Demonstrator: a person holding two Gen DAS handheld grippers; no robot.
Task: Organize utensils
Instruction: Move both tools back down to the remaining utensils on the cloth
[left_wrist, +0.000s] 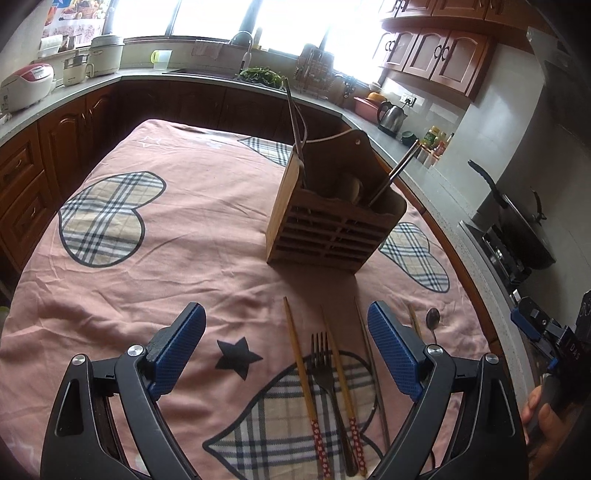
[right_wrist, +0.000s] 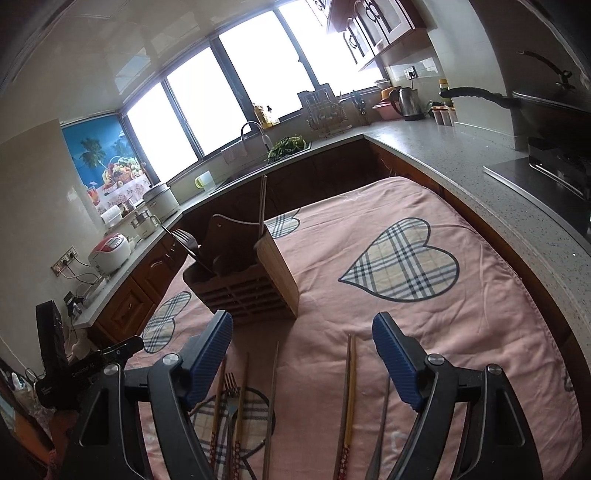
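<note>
A wooden holder (left_wrist: 332, 206) is stood upright on the pink cloth (left_wrist: 184, 229), and all else is placed rel. to it. Inside it, dark chopsticks (left_wrist: 295, 122) are leaned at its far-left corner and a metal handle (left_wrist: 397, 171) at its right side, w/ a rounded wooden utensil seen between them; which compartment each sits in can't be told.

Near side of the holder, flat on the cloth and apart from it, utensils are laid roughly parallel, tips toward it: a red-ended chopstick (left_wrist: 303, 373), a fork (left_wrist: 327, 373), a 2nd red-ended chopstick (left_wrist: 341, 376) touching or crossing the fork, a thin grey stick (left_wrist: 371, 365), and further right a spoon (left_wrist: 433, 319).

Left gripper (left_wrist: 286, 347) is held spread wide, nothing grasped, above the near-left of the row; its pads (left_wrist: 393, 349) are not touching any utensil.

Right gripper (right_wrist: 301, 360) is likewise released and empty, held on the holder's near side. Between its fingers a chopstick pair (right_wrist: 349, 387) is seen on the cloth, w/ another dark utensil (right_wrist: 382, 424) just right of the pair.

A kettle (left_wrist: 391, 114) is seen on the counter, well beyond the holder to its right.
</note>
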